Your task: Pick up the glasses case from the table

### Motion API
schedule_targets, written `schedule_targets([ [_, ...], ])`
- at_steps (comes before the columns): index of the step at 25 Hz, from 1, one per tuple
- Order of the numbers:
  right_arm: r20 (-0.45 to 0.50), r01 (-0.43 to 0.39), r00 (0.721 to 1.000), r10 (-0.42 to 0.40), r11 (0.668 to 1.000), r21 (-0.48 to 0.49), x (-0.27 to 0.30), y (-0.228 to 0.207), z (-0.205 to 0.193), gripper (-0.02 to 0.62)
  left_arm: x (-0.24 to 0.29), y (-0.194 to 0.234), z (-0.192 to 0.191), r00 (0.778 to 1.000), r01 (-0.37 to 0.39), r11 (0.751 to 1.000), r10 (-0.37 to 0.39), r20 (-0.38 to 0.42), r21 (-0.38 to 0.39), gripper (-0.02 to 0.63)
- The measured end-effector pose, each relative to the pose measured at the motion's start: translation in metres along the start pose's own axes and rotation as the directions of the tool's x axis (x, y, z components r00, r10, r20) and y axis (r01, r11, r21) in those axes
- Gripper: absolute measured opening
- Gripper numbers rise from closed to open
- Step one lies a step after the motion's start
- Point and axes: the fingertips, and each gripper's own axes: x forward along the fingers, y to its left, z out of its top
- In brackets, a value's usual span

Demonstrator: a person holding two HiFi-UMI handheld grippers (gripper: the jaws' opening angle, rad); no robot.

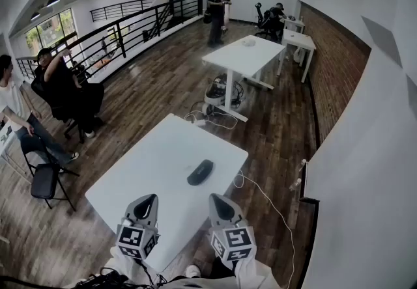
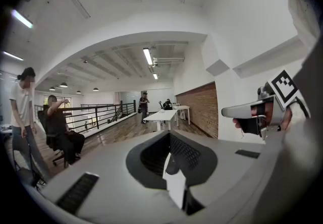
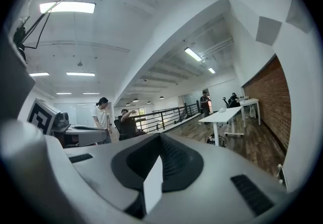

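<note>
The glasses case (image 1: 200, 172) is a dark, oblong case lying on the white table (image 1: 150, 170), towards its right edge. Both grippers hover over the near end of the table, short of the case. My left gripper (image 1: 147, 203) is to the case's near left, my right gripper (image 1: 219, 203) just to its near right. In both gripper views the jaws are pressed together with nothing between them. The left gripper (image 2: 174, 167) looks out level across the room and sees the right gripper (image 2: 262, 112) beside it. The right gripper (image 3: 154, 177) does not see the case either.
A second white table (image 1: 242, 55) stands farther back, with cables (image 1: 221, 115) on the wood floor between. People sit at the left near a black chair (image 1: 45, 180); another person stands far back. A railing (image 1: 130, 27) runs along the left, a white wall on the right.
</note>
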Motion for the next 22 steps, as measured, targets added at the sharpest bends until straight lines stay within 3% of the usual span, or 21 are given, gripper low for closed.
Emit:
schedule_targets([
  [10,-0.033,-0.085,0.996,0.086,0.996,0.016,0.085,-0.089,0.001,0.005,0.117,-0.011,-0.022,0.992,-0.036,0.999,0.037,-0.116,0.011,0.005],
  [14,-0.043,-0.094,0.994,0.096,0.995,0.041,0.112,-0.126,-0.001,0.005,0.162,-0.027,-0.031,0.982,0.03,0.995,-0.046,-0.183,-0.093,0.008],
  [17,-0.054,-0.102,0.993,0.105,0.994,0.047,0.124,-0.147,-0.003,0.005,0.19,-0.04,-0.038,0.974,0.058,0.994,-0.077,-0.212,-0.096,0.01],
  [20,-0.06,-0.105,0.992,0.107,0.994,0.043,0.13,-0.163,-0.002,0.005,0.212,-0.045,-0.043,0.968,0.071,0.993,-0.09,-0.236,-0.09,0.062],
  [22,-0.066,-0.097,0.993,0.1,0.994,0.04,0.132,-0.172,-0.002,0.005,0.226,-0.047,-0.047,0.964,0.086,0.993,-0.104,-0.243,-0.084,0.134],
])
